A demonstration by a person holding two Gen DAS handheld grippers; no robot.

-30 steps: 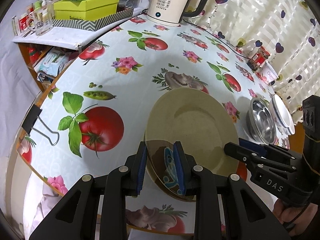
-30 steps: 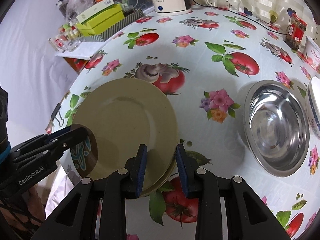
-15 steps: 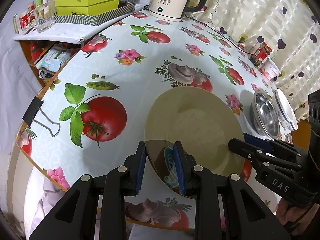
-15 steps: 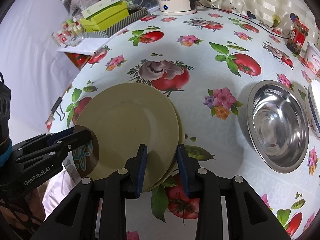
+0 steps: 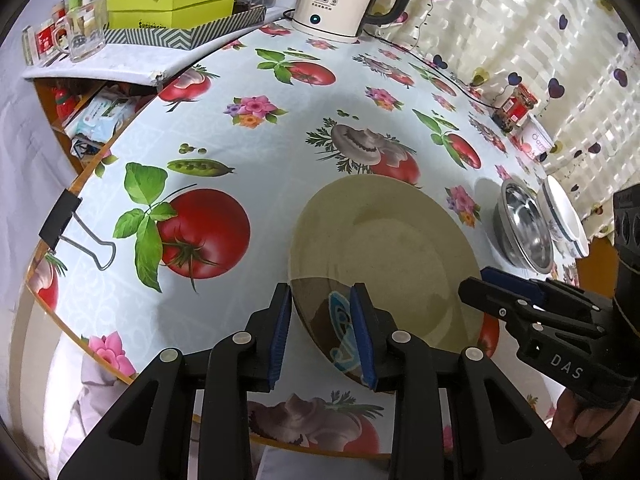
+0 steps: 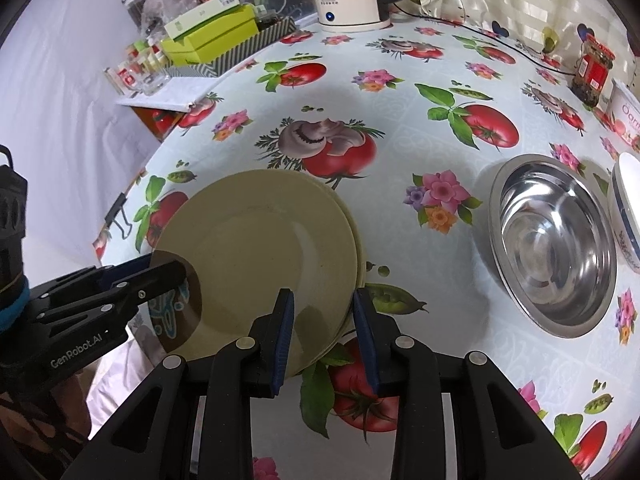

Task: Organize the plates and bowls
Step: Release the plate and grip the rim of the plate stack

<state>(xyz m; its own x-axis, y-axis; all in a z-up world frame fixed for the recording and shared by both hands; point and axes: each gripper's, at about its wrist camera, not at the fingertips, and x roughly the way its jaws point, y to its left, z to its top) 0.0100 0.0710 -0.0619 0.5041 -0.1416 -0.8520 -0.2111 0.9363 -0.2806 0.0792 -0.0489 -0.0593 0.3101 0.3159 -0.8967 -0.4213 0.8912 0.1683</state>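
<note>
A stack of beige plates point(image 5: 384, 256) lies near the table's front edge, also in the right wrist view point(image 6: 260, 264). The top plate has a brown patch with a blue design point(image 5: 336, 328) at its near rim. My left gripper point(image 5: 322, 334) is open, its jaws either side of that rim patch. My right gripper point(image 6: 324, 334) is open, its jaws around the stack's right rim. A steel bowl point(image 6: 556, 244) and a white bowl point(image 6: 624, 216) stand to the right, also in the left wrist view, steel point(image 5: 524, 236) and white point(image 5: 564, 216).
A white kettle point(image 5: 344, 0) stands at the back. Green boxes in a patterned tray point(image 5: 176, 12) and small glasses point(image 5: 76, 36) sit on a shelf at back left. A jar point(image 6: 594, 68) and tub point(image 6: 628, 112) stand at far right. A binder clip point(image 5: 68, 224) grips the tablecloth point(image 5: 280, 136) edge.
Both grippers have pulled back and up a little from the plates, so the stack looks smaller. Jaws stay open. The plates have not moved.
</note>
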